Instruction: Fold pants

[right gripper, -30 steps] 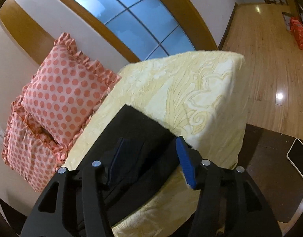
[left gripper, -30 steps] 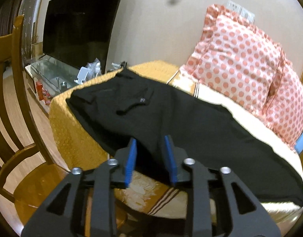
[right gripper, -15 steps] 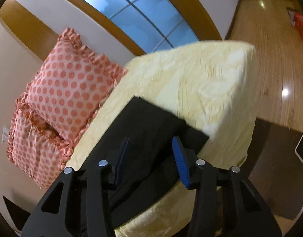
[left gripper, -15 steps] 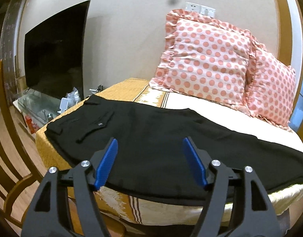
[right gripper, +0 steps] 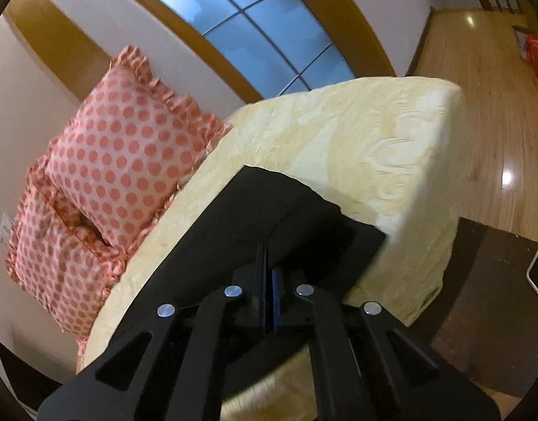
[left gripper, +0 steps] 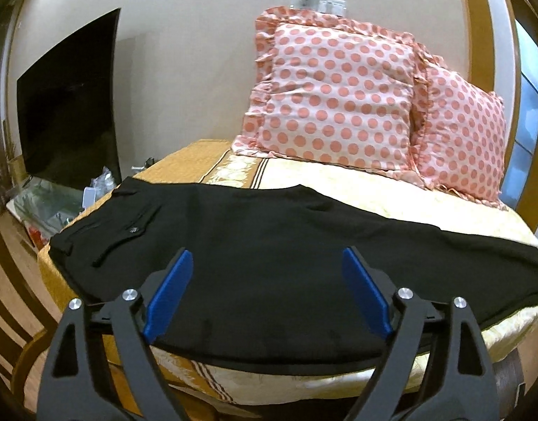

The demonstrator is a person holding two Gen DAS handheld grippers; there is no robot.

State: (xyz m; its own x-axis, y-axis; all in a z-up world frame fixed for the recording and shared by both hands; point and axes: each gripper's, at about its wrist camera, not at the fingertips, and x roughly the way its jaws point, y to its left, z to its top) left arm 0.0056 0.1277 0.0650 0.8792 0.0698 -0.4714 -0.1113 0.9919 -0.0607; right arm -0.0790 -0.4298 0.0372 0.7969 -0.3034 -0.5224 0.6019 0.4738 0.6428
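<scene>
- The black fabric pants (left gripper: 269, 256) lie flat along the near edge of the bed with the pale yellow patterned cover (left gripper: 356, 182). In the left wrist view the waistband and a buttoned back pocket sit at 9 o'clock and the legs run off toward 3 o'clock.
- The legs appear laid one on the other, so a lengthwise fold looks done; judged from this, the crosswise fold remains.
- The left hand-held gripper (left gripper: 265, 287) is released: its blue pads (left gripper: 169, 289) stand wide apart above the seat area and hold nothing. It seems to hover there ready to pin or take the waist end.
- The right hand-held gripper (right gripper: 269, 280) is clenched, its pads pressed together on the black cloth near the hem end (right gripper: 304, 217). A pinch there would let the legs be carried over toward the waistband.
- In the right wrist view the hem corner at 3 o'clock overhangs the bed edge; a loose hold could let only one layer lift.
- Two pink polka-dot frilled pillows (left gripper: 339, 105) lean on the wall at 12 o'clock, apart from the pants.
- A dark flat television screen (left gripper: 69, 115) stands at 9 o'clock over a glass shelf (left gripper: 41, 203) holding small items too blurred to name.
- No container takes part in the work.
</scene>
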